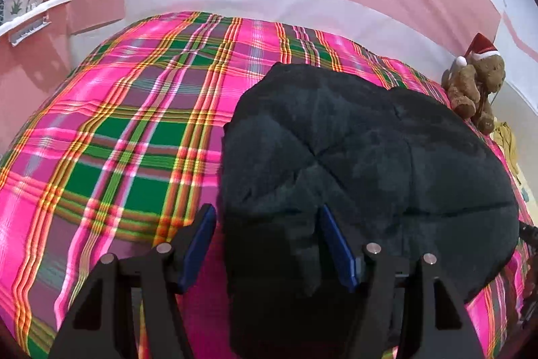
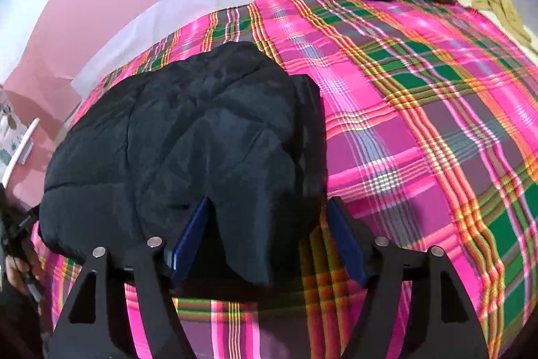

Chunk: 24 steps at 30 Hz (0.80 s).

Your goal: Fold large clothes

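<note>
Padding makes the black jacket [image 1: 353, 150] bulky, soft and springy. Left claw [image 1: 265, 244] and right claw [image 2: 269, 238] both gape wide, near hem between their fingers, ungripped; pinch there.

Bed [image 1: 111, 137] covered with pink-and-green plaid sheet, bearing a folded black padded jacket [image 1: 370, 164] laid flat and a brown teddy bear [image 1: 477, 83] seated near one corner.

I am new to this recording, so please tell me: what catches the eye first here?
First, the bright pink and green plaid bedcover, which fills both views. On it lies a black padded jacket, folded into a bundle near both grippers. A brown teddy bear with a Santa hat sits at the far edge.
</note>
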Tool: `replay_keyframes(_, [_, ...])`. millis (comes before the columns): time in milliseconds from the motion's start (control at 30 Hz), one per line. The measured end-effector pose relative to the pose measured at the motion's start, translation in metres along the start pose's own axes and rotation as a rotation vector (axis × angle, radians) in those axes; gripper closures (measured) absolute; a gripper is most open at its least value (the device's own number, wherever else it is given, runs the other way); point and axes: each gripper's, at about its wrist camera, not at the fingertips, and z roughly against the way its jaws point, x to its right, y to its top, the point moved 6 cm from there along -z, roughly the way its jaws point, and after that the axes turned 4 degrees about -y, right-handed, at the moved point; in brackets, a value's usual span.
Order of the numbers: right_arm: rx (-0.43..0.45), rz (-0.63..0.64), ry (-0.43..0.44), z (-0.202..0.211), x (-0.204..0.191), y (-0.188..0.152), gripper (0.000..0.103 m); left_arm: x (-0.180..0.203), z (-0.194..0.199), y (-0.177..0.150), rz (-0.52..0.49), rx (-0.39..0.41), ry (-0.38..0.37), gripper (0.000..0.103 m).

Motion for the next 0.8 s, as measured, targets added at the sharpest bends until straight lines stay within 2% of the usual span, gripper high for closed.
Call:
replay_keyframes(233, [0.007,0.019,0.024,0.008,-0.003,0.009,0.031,0.001,0.007,0.016,0.003,0.019,-0.02,0.037])
replay_keyframes(300, [-0.019,0.008,0.035,-0.001,-0.001,0.01,0.031,-0.004,0.008,0.017,0.013,0.019,-0.034,0.036])
replay_keyframes(367, [-0.054,-0.024,0.064,-0.015,0.004,0.01,0.03,-0.007,-0.004,0.015,0.02,-0.023,-0.049,0.035])
replay_keyframes(400, [-0.061,-0.036,0.063,-0.02,0.006,0.011,0.025,-0.009,-0.011,0.013,0.022,-0.041,-0.062,0.032])
replay_keyframes(500, [-0.079,-0.044,0.083,-0.033,0.008,0.012,0.024,-0.013,-0.025,0.009,0.046,-0.058,-0.08,0.025])
replay_keyframes(600, [-0.1,-0.064,0.11,-0.041,0.008,0.015,0.024,-0.015,-0.033,0.008,0.089,-0.078,-0.124,0.025])
replay_keyframes(800, [-0.15,-0.091,0.157,-0.045,0.013,0.005,0.024,-0.012,-0.033,0.001,0.099,-0.112,-0.161,0.024])
